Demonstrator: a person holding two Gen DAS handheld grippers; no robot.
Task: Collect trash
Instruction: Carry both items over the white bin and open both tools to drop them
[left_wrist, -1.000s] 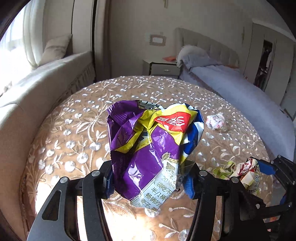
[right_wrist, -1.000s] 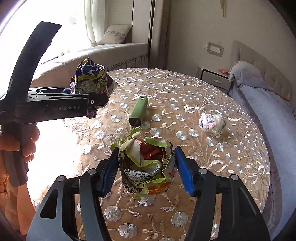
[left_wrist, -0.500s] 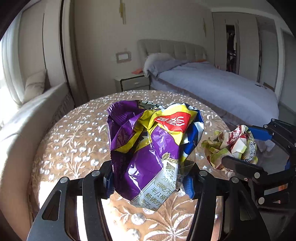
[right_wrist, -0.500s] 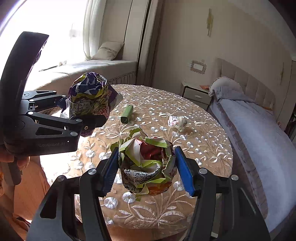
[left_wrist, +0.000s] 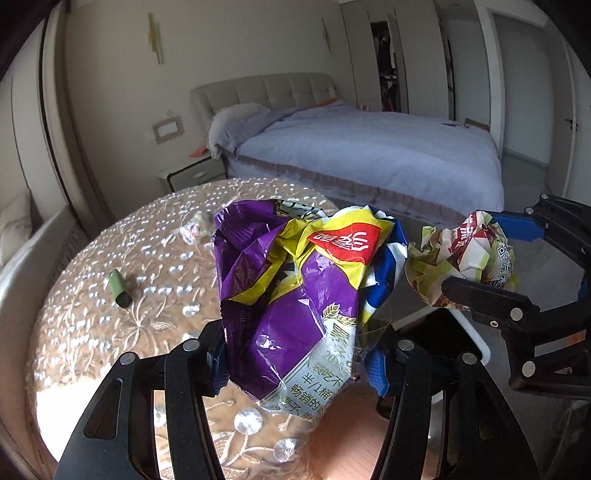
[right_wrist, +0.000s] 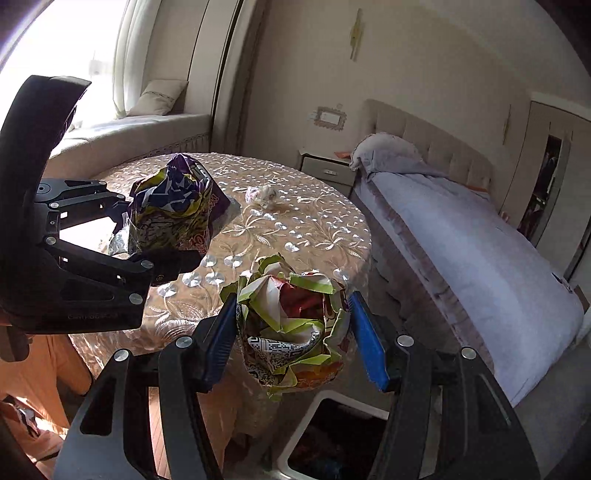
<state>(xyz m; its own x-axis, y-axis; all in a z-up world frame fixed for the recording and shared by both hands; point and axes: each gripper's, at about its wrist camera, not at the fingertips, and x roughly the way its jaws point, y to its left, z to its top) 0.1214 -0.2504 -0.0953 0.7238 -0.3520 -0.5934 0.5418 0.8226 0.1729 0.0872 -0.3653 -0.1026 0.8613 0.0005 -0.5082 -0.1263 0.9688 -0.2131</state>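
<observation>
My left gripper (left_wrist: 297, 363) is shut on a crumpled purple and yellow snack bag (left_wrist: 295, 295), held above the round table's near edge; the bag also shows in the right wrist view (right_wrist: 173, 210). My right gripper (right_wrist: 293, 339) is shut on a crumpled green and red wrapper (right_wrist: 291, 325), held in the air beyond the table edge, above a white-rimmed trash bin (right_wrist: 295, 443). The wrapper also shows in the left wrist view (left_wrist: 465, 258). A crumpled white paper ball (right_wrist: 260, 194) and a green tube (left_wrist: 119, 286) lie on the table.
The round table (right_wrist: 295, 229) has a beige embroidered cloth. A bed (right_wrist: 461, 236) with a lilac cover stands to the right, a nightstand (right_wrist: 327, 170) behind the table, and a window seat (right_wrist: 129, 136) at the left. The bin's rim shows in the left wrist view (left_wrist: 476, 343).
Both grippers have pulled back and swung right with their trash, away from the table top. The right gripper now hangs over the bin beside the table.
</observation>
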